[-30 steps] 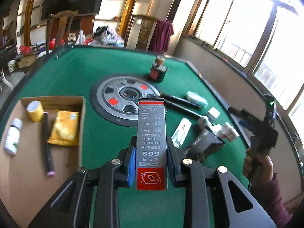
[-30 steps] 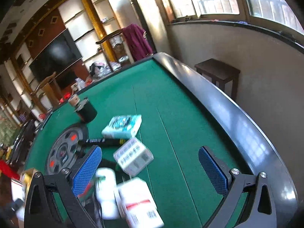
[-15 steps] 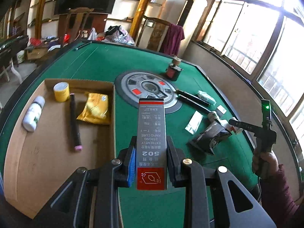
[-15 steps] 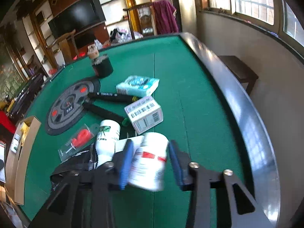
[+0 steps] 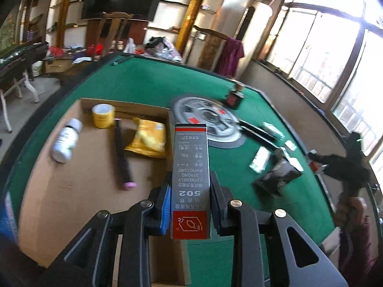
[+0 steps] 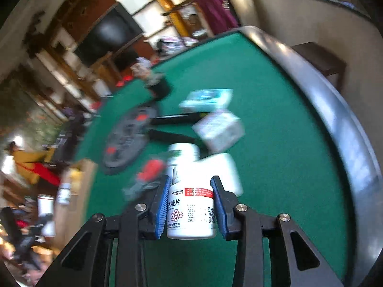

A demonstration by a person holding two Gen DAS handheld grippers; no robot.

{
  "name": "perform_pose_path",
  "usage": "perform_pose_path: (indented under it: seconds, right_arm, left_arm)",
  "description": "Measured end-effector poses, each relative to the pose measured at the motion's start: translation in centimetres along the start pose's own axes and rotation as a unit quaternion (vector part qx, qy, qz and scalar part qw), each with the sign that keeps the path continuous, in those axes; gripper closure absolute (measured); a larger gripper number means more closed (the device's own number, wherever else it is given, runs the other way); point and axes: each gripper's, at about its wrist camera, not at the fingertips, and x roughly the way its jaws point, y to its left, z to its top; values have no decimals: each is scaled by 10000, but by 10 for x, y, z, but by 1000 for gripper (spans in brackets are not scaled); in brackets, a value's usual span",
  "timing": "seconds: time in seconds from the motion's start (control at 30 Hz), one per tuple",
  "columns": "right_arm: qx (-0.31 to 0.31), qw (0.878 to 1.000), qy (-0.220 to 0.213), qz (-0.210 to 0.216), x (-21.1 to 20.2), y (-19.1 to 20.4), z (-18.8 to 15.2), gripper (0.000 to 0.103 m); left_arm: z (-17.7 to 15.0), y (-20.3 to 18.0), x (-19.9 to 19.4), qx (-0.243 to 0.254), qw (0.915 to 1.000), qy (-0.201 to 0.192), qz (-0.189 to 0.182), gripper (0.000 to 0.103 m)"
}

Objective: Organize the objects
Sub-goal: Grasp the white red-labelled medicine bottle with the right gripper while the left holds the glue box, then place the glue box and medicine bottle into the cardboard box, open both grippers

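Note:
My left gripper (image 5: 190, 191) is shut on a grey and red glue box (image 5: 191, 167) marked 502, held over the right edge of a shallow cardboard box (image 5: 71, 186). In that box lie a white bottle (image 5: 65, 141), a yellow tape roll (image 5: 103, 115), a black stick with a pink tip (image 5: 122, 153) and a yellow packet (image 5: 149, 138). My right gripper (image 6: 191, 186) is shut on a white pill bottle (image 6: 191, 205) with a red-striped label, held above the green table (image 6: 275, 119). In the left wrist view the right gripper (image 5: 335, 165) shows at the far right, in a hand.
On the felt lie another white bottle (image 6: 183, 153), a white carton (image 6: 217, 129), a teal pack (image 6: 208, 96), two black sticks (image 6: 177, 119), a red blister pack (image 6: 150, 169), a dark pouch (image 5: 278, 177). A round grey hub (image 5: 208, 122) marks the centre; a small dark jar (image 5: 235, 95) stands behind it.
The right gripper closed on the white pill bottle and lifted it off the pile. The left gripper carried the glue box leftward, from over the felt to the cardboard box's edge.

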Motion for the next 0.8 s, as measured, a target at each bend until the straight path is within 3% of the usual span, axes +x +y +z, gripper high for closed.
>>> perform_pose_path:
  seconds: [0.17, 0.4, 0.67, 0.8]
  right_arm:
    - [-401, 9933, 303, 1042, 15, 84, 0, 66]
    - [-995, 9729, 1134, 1751, 93, 216, -24, 65]
    - [-1209, 9627, 1792, 1629, 192, 321, -47, 65]
    - [-1155, 9623, 1975, 1474, 230, 345, -48, 65]
  left_arm:
    - [11, 42, -4, -145, 9984, 124, 527, 76]
    - [29, 99, 15, -148, 9920, 470, 1162, 76]
    - [38, 135, 67, -483, 9896, 909, 1001, 77]
    - [39, 141, 79, -647, 9881, 1005, 966, 76]
